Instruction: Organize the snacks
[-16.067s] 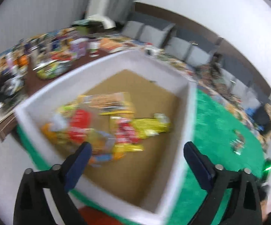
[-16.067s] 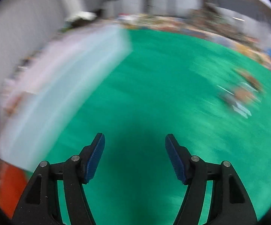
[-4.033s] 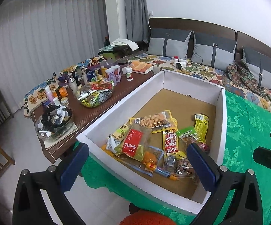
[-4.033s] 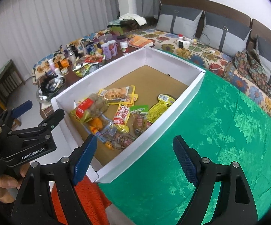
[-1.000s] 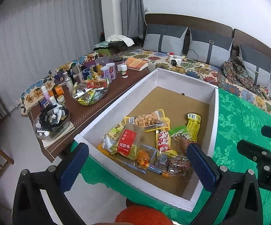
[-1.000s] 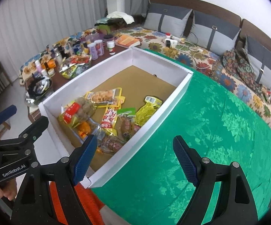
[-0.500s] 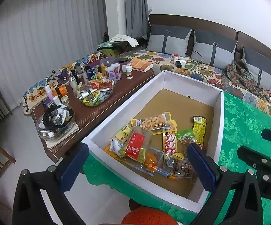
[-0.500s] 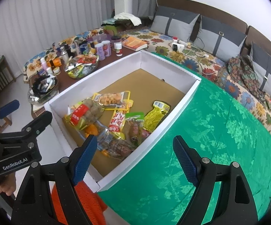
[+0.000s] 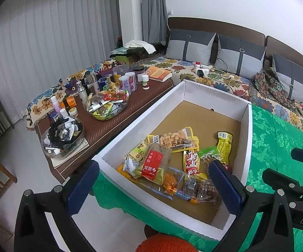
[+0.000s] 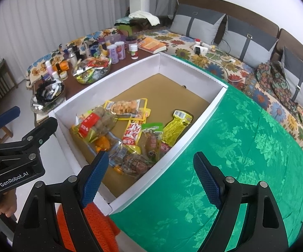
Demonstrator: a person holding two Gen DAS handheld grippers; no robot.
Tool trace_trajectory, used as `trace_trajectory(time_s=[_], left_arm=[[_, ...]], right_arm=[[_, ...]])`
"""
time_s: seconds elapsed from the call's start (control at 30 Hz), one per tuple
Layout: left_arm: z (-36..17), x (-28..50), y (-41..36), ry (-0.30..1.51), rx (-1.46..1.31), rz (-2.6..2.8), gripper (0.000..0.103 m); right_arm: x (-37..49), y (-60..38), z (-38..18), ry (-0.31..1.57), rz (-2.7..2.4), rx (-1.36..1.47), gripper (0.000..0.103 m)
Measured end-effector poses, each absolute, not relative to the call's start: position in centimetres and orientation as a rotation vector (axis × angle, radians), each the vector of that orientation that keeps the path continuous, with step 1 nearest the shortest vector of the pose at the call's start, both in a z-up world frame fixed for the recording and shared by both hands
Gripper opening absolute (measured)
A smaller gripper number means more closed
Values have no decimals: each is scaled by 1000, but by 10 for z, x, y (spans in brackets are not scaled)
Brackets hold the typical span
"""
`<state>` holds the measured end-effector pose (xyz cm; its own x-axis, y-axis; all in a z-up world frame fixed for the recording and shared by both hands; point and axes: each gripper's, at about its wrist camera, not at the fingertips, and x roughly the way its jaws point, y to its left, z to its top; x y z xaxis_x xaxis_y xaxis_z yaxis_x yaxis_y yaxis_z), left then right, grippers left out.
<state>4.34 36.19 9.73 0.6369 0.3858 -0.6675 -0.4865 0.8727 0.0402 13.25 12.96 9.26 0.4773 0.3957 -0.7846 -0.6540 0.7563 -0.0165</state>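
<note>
Hovering, jaws spread and empty: left gripper (image 9: 153, 185), right gripper (image 10: 150, 175), one white box (image 9: 248, 138) of snack packets (image 9: 173, 161).

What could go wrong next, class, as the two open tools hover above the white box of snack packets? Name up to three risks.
1. The snack packets overlap in one heap, so a tool may pinch two at once.
2. The left tool and right tool hover close together and might collide if both reach in.
3. The box has tall thin walls; a descending finger could catch the rim and shift it on the green cloth.
</note>
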Motion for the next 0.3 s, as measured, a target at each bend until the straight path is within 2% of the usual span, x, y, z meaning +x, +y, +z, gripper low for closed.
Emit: trace_trajectory(time_s=[0.3], left_arm=[[90, 47, 369, 741, -191, 516, 103]], right_arm=[[135, 132, 86, 874, 666, -327, 85]])
